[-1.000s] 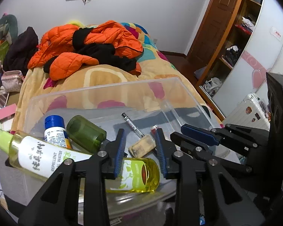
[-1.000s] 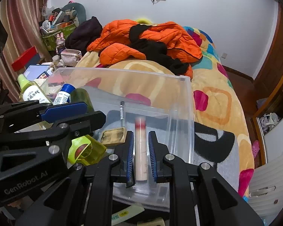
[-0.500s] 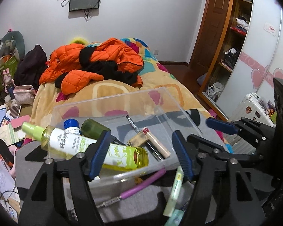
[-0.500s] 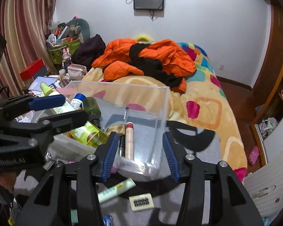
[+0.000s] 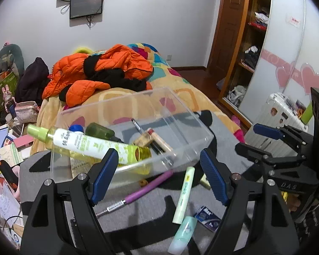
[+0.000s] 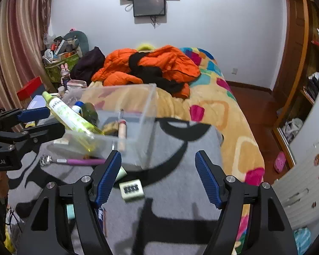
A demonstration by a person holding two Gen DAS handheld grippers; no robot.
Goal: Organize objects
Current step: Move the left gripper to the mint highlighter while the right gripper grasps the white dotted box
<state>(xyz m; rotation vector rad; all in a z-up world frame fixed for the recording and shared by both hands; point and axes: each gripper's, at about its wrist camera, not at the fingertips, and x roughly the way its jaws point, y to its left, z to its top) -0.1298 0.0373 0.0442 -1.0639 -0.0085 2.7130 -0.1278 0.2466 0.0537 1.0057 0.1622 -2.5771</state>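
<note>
While blurred, clear bin point(image 6: 146, 110) walls veil contents | pale tube point(image 5: 181, 239) cropped

The clear plastic bin point(image 5: 193, 114) blocked the way ahead. Just before its near wall, a purple-handled tool point(image 5: 146, 187) and pale green tube point(image 5: 184, 193) cluttered the grey blanket point(image 6: 180, 191); right of the bin lay bare blanket.

Both grippers point(image 5: 159, 177) point(image 6: 158, 176) just opening, empty
</note>
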